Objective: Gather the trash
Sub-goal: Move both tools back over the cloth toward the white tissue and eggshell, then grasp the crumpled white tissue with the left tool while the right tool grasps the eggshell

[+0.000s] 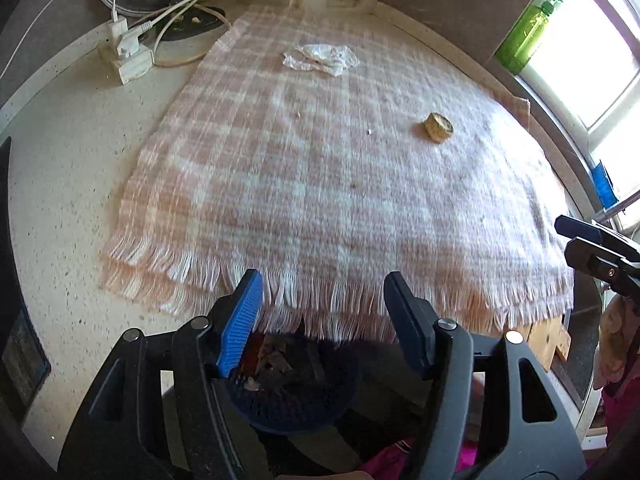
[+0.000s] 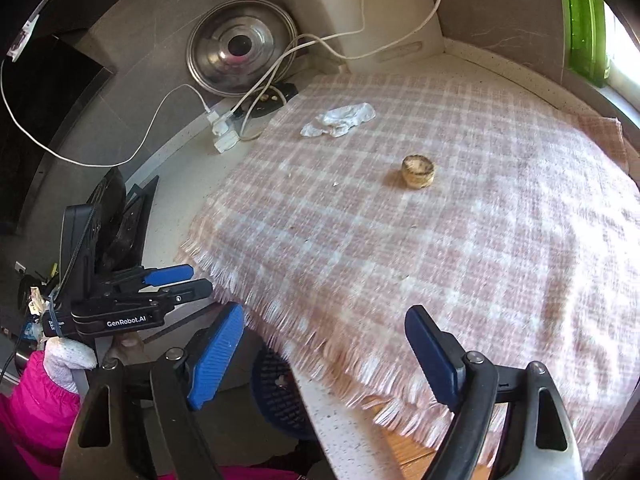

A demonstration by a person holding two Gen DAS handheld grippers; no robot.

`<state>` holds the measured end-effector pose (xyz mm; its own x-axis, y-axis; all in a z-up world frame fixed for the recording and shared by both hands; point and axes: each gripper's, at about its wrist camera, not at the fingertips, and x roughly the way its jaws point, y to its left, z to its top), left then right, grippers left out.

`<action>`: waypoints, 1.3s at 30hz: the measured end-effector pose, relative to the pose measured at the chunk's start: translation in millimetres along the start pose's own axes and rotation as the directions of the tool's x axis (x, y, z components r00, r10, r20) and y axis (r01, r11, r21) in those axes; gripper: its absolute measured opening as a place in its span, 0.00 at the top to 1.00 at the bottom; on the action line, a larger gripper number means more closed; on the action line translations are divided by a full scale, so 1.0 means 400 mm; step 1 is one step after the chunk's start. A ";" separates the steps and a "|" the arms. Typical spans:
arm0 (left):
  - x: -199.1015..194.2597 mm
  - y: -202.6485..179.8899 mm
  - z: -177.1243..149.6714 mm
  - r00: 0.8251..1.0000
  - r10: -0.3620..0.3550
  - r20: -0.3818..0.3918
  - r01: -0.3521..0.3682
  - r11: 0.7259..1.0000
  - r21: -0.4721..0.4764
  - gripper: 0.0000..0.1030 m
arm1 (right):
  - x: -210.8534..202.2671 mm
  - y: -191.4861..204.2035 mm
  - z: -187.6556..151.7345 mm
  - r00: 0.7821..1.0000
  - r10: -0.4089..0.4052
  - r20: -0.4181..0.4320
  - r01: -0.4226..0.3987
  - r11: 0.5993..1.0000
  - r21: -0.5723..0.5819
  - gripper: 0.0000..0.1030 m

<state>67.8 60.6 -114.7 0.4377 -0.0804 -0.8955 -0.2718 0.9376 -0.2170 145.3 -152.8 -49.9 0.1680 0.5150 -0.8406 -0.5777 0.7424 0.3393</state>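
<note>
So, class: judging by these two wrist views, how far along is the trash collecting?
Done: scraps already lie in the blue basket below the counter edge. In hand: nothing; the left gripper and right gripper are both open and empty. Left: the crumpled tissue and the small round yellowish piece on the plaid cloth.

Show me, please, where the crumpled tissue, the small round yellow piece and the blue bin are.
crumpled tissue [image 1: 321, 59]: left wrist view, middle of the white wad.
small round yellow piece [image 2: 418, 171]: right wrist view, its top face.
blue bin [image 1: 296, 404]: left wrist view, perforated wall.
</note>
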 end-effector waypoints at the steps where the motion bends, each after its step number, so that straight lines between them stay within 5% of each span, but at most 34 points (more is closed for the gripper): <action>1: 0.005 -0.006 0.017 1.000 0.006 0.011 -0.006 1.000 0.004 0.36 | 0.001 -0.016 0.011 1.000 -0.010 0.002 0.010 1.000 -0.004 0.18; 17: 0.142 -0.053 0.328 0.999 0.016 0.050 -0.012 0.997 -0.078 0.31 | 0.102 -0.147 0.167 0.997 -0.075 -0.004 0.074 0.993 -0.093 0.14; 39: 0.336 0.031 0.591 0.998 0.066 -0.005 -0.065 0.971 -0.230 0.31 | 0.249 -0.209 0.272 0.999 -0.024 -0.042 0.020 0.996 -0.089 0.14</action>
<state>325.8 141.3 -145.8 0.4146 -0.0203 -0.9098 -0.4894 0.8379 -0.2417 297.3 -117.0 -115.9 0.1476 0.4788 -0.8654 -0.6433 0.7111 0.2837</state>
